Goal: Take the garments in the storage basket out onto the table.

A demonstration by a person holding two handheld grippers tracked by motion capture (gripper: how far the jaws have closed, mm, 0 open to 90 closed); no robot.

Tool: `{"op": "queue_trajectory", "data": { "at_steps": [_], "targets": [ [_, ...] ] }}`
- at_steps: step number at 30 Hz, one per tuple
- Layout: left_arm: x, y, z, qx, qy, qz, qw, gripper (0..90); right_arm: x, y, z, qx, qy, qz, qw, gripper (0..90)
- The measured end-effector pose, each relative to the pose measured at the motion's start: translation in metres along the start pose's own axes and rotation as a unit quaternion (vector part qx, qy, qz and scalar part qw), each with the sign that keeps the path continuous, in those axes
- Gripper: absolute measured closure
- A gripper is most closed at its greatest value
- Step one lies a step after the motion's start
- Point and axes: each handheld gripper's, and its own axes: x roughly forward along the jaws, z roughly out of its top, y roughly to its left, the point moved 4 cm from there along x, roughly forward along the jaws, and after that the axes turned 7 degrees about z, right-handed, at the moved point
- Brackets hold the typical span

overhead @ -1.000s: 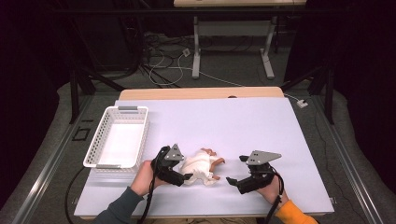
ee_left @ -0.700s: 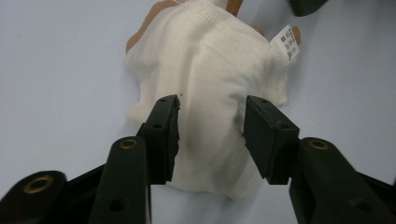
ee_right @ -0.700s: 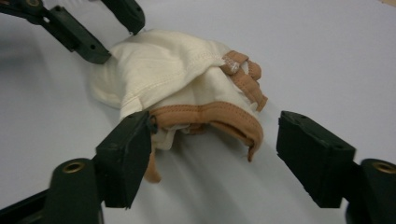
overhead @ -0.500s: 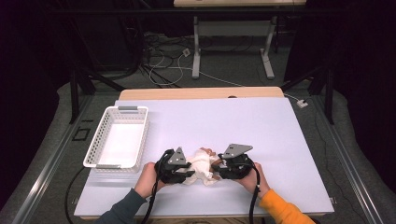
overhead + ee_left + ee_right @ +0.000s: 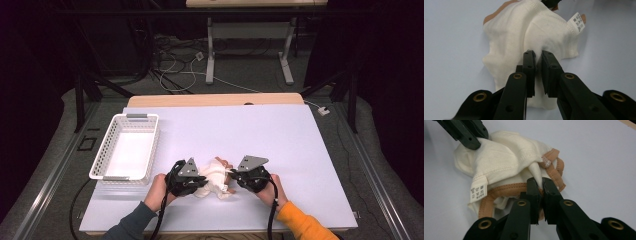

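Evidently both grippers, left gripper [image 5: 196, 181] and right gripper [image 5: 239, 176], have just been closing and now pinch the crumpled cream garment [image 5: 214, 178] from opposite sides on the worktop [image 5: 280, 145], fingers [image 5: 530, 63] clenched on cloth, probably to spread it.

White care label [image 5: 478, 188] on cream garment [image 5: 506, 157], small print, too blurred to read

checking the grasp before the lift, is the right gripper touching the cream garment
Touching. In the right gripper view the right gripper has just closed its jaws on a pinched fold of the cream garment, the cloth squeezed between the pads.
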Motion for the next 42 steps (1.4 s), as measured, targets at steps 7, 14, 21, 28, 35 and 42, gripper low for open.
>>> {"op": "queue_trajectory", "data": {
  "at_steps": [7,14,21,28,35,42],
  "targets": [
    [-0.0031,0.0008,0.0009,-0.008,-0.008,-0.001,0.9999,82.2,-0.0087,-0.0001,0.0003,-0.009,-0.005,-0.008,0.9999,85.4],
    [-0.0034,0.0034,0.0007,-0.02,-0.016,-0.006,0.9996,82.1,-0.0109,-0.0004,-0.0011,-0.001,-0.008,-0.003,1.0,85.4],
    [-0.0036,0.0056,-0.0005,-0.034,-0.024,-0.025,0.9988,81.9,-0.011,0.0002,-0.0019,0.002,-0.003,-0.004,1.0,85.3],
    [-0.004,0.0062,0.0,-0.044,-0.033,-0.033,0.9979,81.9,-0.0101,-0.0007,-0.0034,0.003,-0.001,-0.003,1.0,85.3],
    [-0.004,0.0061,0.0003,-0.038,-0.03,-0.035,0.9982,81.8,-0.0109,-0.0013,-0.004,0.005,0.002,-0.006,1.0,85.2],
    [-0.0035,0.0062,-0.0002,-0.036,-0.023,-0.036,0.9984,80.9,-0.0107,-0.0011,-0.0042,0.001,0.002,-0.008,1.0,85.0]
  ]
}}
